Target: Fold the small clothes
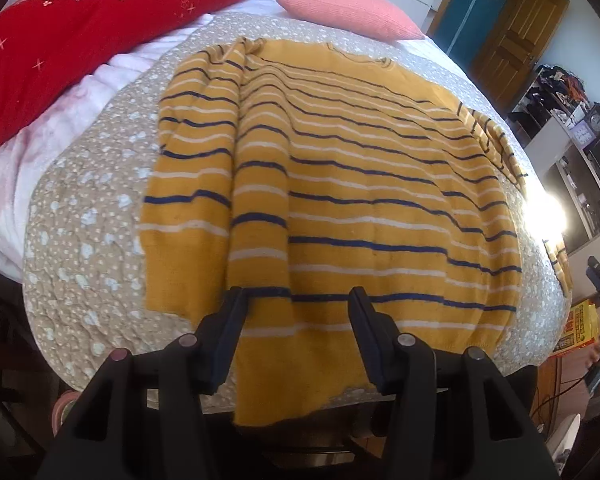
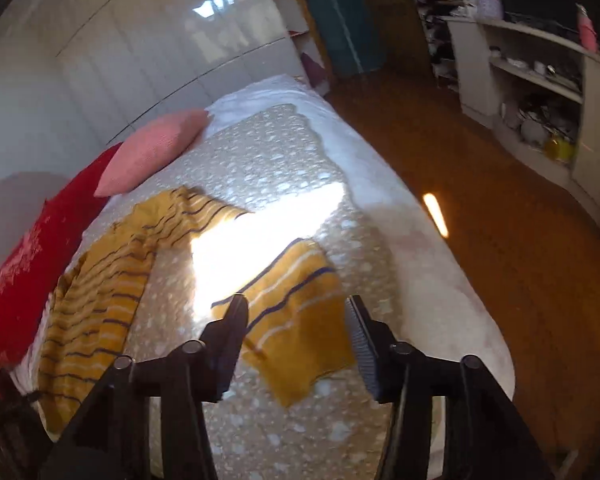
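Here, a red pillow (image 1: 96, 28) and a pink cushion (image 1: 344, 6) edge a bed whose dotted beige quilt (image 1: 80, 216) carries a yellow striped sweater (image 1: 364, 184), spread flat with one sleeve folded over its body. The left gripper (image 1: 298, 300) hovers at the hem, fingers apart. Further right, the right gripper (image 2: 296, 308) hangs, fingers apart, over the other sleeve's cuff (image 2: 300, 312).

The bed (image 1: 60, 240), under a beige dotted quilt, bears a yellow striped sweater (image 1: 340, 200), a red pillow (image 1: 80, 32) and a pink pillow (image 1: 348, 4).
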A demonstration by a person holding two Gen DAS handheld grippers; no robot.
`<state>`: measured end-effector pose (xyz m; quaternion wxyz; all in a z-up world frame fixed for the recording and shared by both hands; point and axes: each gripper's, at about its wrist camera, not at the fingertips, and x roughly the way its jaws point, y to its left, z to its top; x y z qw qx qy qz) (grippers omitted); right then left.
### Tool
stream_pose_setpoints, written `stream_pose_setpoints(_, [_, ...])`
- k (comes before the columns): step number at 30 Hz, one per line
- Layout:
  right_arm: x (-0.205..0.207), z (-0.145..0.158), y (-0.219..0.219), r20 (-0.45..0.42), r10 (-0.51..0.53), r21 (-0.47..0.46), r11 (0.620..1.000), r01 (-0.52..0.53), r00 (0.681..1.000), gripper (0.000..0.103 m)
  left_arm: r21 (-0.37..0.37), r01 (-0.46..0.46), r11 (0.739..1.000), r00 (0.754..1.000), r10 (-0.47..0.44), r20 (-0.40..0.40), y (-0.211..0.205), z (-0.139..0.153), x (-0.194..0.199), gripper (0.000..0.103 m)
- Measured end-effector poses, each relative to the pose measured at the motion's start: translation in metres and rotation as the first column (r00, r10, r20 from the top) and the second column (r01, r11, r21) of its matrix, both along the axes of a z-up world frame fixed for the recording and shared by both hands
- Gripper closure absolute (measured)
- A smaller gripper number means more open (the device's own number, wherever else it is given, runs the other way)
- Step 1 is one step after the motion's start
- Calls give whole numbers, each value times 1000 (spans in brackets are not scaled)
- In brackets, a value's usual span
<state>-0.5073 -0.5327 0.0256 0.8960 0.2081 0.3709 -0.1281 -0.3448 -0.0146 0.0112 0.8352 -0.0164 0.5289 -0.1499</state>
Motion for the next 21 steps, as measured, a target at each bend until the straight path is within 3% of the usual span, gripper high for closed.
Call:
stream_pose_setpoints(2, [17, -9, 23, -37, 108, -78, 991, -111, 993, 28, 11, 26, 1000, 1000, -27, 3, -13, 0, -2, 51])
stream_pose_setpoints(5, [40, -33, 43, -163, 130, -252, 953, -168, 978, 28, 39, 67, 997, 997, -68, 24, -27, 4, -8, 51])
stream_pose_setpoints(6, [46, -44, 46, -212, 135, -273, 943, -191, 968, 38, 47, 73, 996, 997, -75, 31, -30, 5, -11, 51])
stream_pose_setpoints(7, [51, -54, 44, -262, 148, -256, 942, -216, 954, 77, 60, 82, 995, 996, -84, 42, -33, 6, -13, 51])
stream_pose_setpoints(8, [55, -58, 41, -278, 152, -237, 946, -221, 949, 87, 67, 87, 994, 995, -90, 47, -35, 7, -14, 51])
stream_pose_setpoints(10, [58, -42, 27, -234, 149, -164, 968, -190, 961, 93, 81, 96, 992, 994, -100, 47, -35, 7, -14, 51])
stream_pose_setpoints(13, [55, 5, -22, -27, 57, -43, 997, -58, 998, 93, 80, 89, 993, 995, -92, 36, -33, 5, -9, 51])
stream_pose_setpoints(15, [55, 28, -66, 62, -88, 5, 996, 88, 994, 90, 60, 77, 995, 996, -79, 30, -32, 5, -8, 51])
stream_pose_setpoints(17, [56, 35, -104, 51, -263, -42, 963, 265, 963, 72, 37, 74, 997, 997, -75, 27, -33, 7, -9, 51])
stream_pose_setpoints(18, [56, 35, -116, 6, -349, -99, 932, 347, 937, 52, 31, 79, 996, 996, -79, 29, -34, 8, -10, 51])
stream_pose_setpoints(19, [54, 33, -124, -16, -398, -117, 912, 394, 917, 49, 27, 88, 996, 995, -89, 34, -35, 9, -12, 50])
stream_pose_setpoints(21, [39, 30, -125, 47, -376, 14, 927, 375, 926, 49, 39, 101, 994, 994, -102, 45, -37, 10, -16, 49])
